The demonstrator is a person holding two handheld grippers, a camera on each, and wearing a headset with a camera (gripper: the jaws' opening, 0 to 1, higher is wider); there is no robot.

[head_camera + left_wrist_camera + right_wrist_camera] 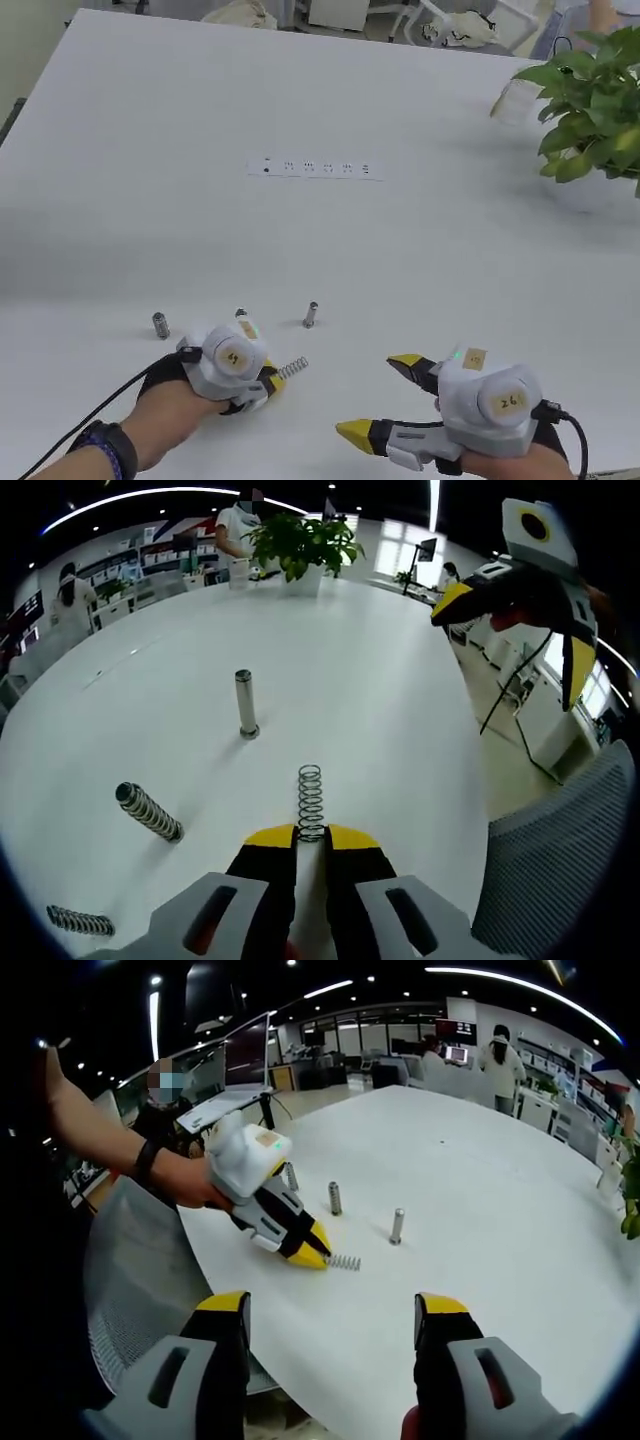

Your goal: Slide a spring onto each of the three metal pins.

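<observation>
Left gripper is clamped tight on the spring: the yellow-tipped jaws pinch its bottom coils, and the thin wire helix pokes straight out over the smooth white table. Just ahead stands the bare pin, a plain upright metal cylinder on a small flared foot, and the spring is not yet touching it. Off to the side, the second pin and third pin each wear a wrapping of coils. The head view loses detail here, with one coiled pin half hidden behind the left gripper's rounded white housing, but it adds a flat white power strip and a leafy green plant far back. Right gripper is released, black jaws with yellow tips spread wide and nothing between them. Its own view lines up all three pins in a row beyond the left gripper.
</observation>
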